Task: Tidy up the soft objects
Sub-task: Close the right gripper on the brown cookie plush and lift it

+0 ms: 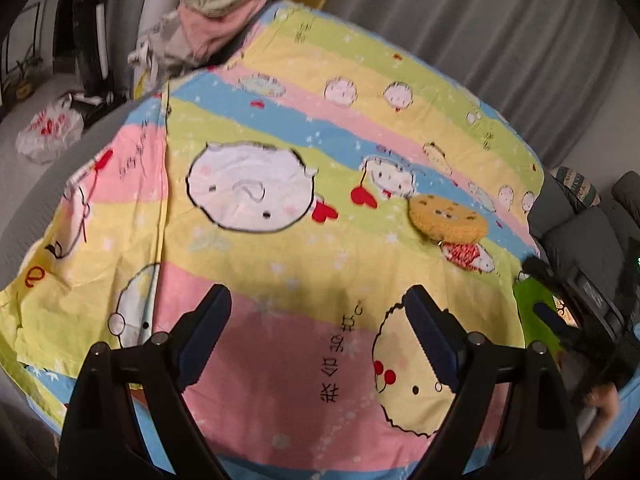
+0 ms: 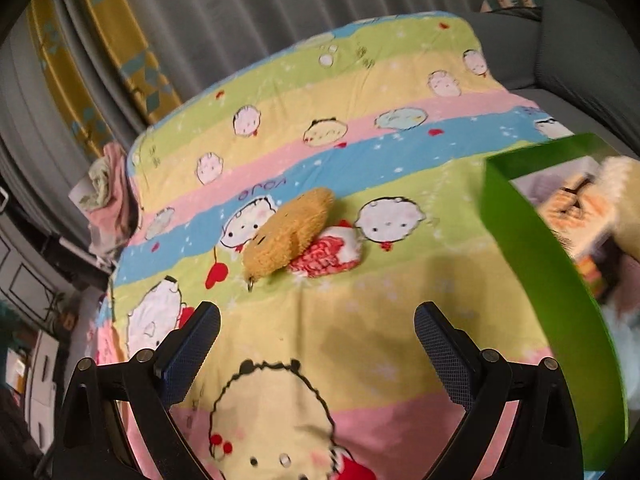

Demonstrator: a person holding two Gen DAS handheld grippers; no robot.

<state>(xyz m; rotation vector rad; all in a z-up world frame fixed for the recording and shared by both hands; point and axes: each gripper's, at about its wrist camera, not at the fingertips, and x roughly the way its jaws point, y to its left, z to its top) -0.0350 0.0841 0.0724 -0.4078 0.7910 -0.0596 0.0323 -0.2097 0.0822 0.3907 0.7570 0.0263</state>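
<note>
1. Both tools hover over the striped cartoon bedsheet [image 1: 304,248]: left gripper [image 1: 316,308] spread wide with nothing between its fingers, right gripper [image 2: 318,328] likewise released and empty.
2. Only the right wrist camera catches the green box [image 2: 536,264], just right of that gripper, with plush toys [image 2: 588,204] inside. The left camera alone shows a white plastic bag [image 1: 50,132] far off left.
3. The tan cookie plush [image 2: 290,234] lies ahead of the right gripper, leaning on a red-and-white plush [image 2: 332,256], touching.
</note>
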